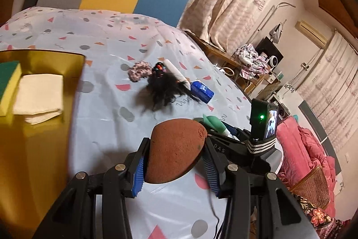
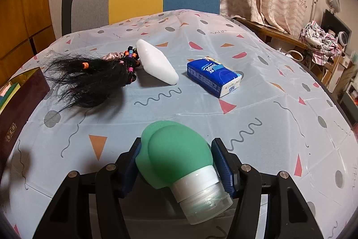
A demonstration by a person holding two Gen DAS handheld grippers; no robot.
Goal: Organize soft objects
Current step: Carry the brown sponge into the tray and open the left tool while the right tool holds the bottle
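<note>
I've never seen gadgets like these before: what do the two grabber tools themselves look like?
Both are black plastic linkages joined by round silver pins, each ending in two fingers faced with ribbed blue pads. The left gripper has a thin black cable trailing beneath it. Seen from there, the right gripper carries a small black camera with a green light and screen, a striped band and white lettering on its body.

The left gripper (image 1: 175, 168) grips a brown sponge (image 1: 174, 149) above the tablecloth (image 1: 107, 118), near a gold box (image 1: 44, 64).
</note>
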